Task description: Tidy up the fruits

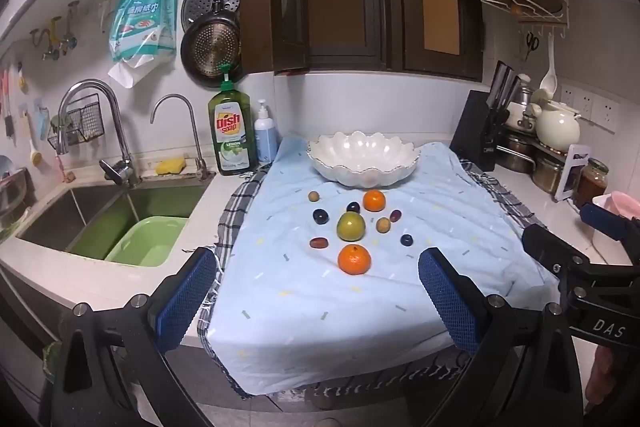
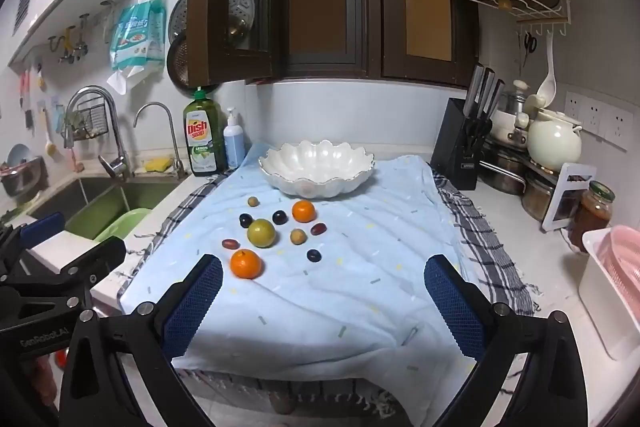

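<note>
Now both tools hover short of the fruit: left hand-held gripper released, jaws wide, nothing between them; right hand-held gripper likewise released and empty. Fruit lies loose on the blue cloth on the counter, in front of the bowl: near orange, pear, far orange, plus small dark and tan fruits around them. My judgement: start with the near orange, closest to my left jaws. Approach low, straddle it across its widest part, close gently so it does not roll or drag the cloth. Small fruits sit close to the pear; take them singly. Bowl: upright, appears empty. Green tub in the sink: no fruit visible
</note>
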Demonstrator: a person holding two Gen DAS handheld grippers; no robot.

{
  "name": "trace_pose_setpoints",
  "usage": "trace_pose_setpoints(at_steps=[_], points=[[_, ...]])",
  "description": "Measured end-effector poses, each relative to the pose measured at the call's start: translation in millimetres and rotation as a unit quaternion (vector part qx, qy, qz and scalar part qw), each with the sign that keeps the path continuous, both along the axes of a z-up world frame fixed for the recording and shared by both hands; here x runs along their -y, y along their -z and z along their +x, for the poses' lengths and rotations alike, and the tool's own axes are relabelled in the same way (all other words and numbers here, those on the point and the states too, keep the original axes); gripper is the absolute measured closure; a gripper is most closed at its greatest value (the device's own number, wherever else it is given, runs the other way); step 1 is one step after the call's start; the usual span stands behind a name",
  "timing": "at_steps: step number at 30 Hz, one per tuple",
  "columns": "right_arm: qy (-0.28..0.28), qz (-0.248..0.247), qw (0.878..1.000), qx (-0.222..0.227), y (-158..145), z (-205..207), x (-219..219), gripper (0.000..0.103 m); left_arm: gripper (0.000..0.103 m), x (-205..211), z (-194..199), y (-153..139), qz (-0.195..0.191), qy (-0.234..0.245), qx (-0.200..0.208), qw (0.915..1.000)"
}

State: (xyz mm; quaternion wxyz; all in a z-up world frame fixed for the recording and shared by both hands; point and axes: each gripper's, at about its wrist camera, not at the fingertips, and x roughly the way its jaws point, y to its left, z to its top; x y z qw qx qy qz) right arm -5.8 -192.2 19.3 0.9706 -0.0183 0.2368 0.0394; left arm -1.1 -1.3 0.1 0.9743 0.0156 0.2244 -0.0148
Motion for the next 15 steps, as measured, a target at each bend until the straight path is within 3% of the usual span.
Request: trace_pose_setpoints(at_steps=[4,15], points=[[-0.001,0.0,1.0,-0.004,-0.7,-0.6,-0.1,0.001,0.0,5.0,-4.4,-0.9,0.012,-0.002,0.002,0.9999],[0.002,0.003,1.0,0.008,1.8,-12.2,0.5,0.001,0.0,-2.8,-14.2,-3.9,-0.002,-0.013,0.0,0.9999]])
